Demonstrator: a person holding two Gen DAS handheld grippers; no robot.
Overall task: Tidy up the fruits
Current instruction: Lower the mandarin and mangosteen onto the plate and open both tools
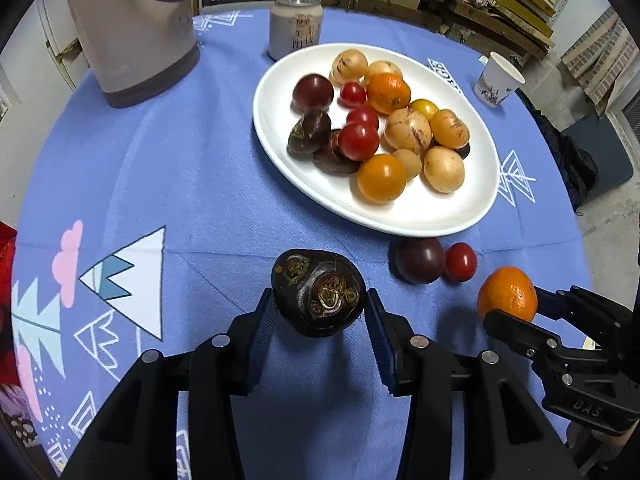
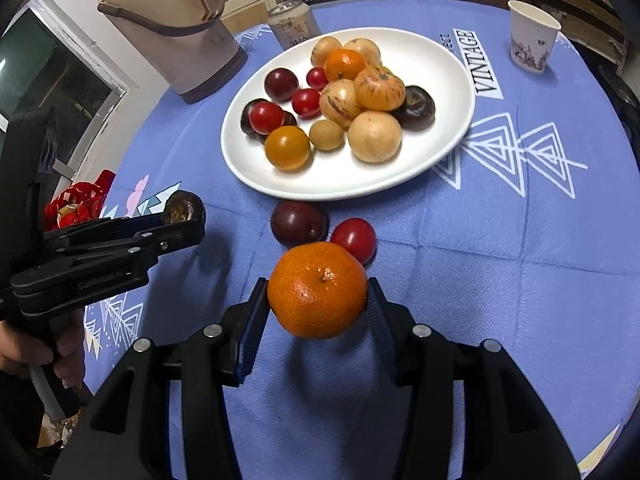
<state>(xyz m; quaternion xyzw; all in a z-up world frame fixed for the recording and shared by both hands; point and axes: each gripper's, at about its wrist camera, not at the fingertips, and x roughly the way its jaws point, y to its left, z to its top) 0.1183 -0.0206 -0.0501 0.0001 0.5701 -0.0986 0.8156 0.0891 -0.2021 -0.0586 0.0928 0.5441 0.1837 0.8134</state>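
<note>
Dark fruit [image 1: 318,298] gripped, mandarin [image 2: 317,290] gripped

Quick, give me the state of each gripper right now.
Left gripper: closed on the dark fruit, lifted off the cloth.
Right gripper: closed on the orange, also off the cloth.

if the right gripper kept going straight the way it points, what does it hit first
Probably the red tomato and dark plum lying on the cloth just ahead of the held mandarin, before the white plate; depth is unclear.

A plum [image 2: 299,228] and tomato [image 2: 354,239] lie just before the plate [image 2: 440,148].
</note>
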